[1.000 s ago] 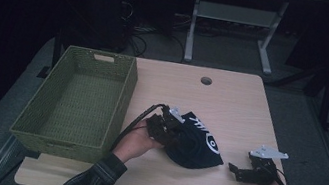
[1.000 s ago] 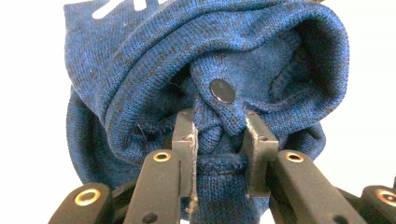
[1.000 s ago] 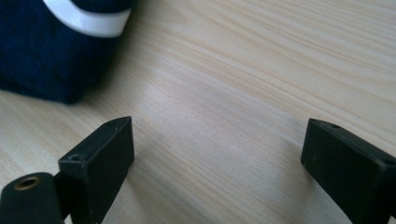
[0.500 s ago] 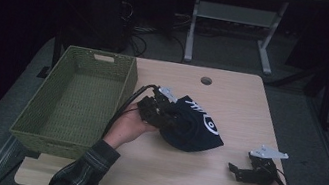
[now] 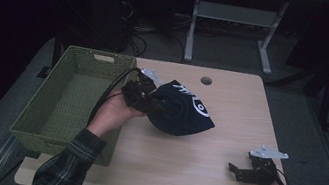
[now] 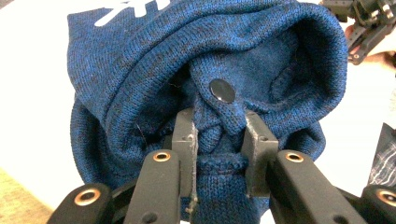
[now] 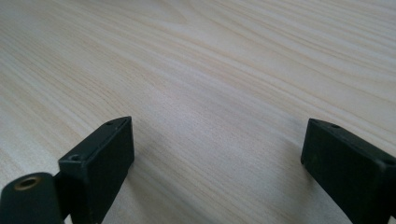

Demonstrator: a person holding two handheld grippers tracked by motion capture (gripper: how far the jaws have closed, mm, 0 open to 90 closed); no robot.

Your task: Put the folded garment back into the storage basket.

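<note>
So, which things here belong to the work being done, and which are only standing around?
Belonging to the work:
- blue knit garment, lifted off the table
- left gripper, shut on a fold of it
- green basket, beside it, probably where it goes

Only standing around:
- right gripper, open, resting on the wooden table
- white frame behind the table

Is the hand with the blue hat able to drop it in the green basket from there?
Probably yes. The left gripper is shut on the blue knit hat and holds it off the table, right beside the green basket. The basket is open on top, and nothing stands between them.
</note>
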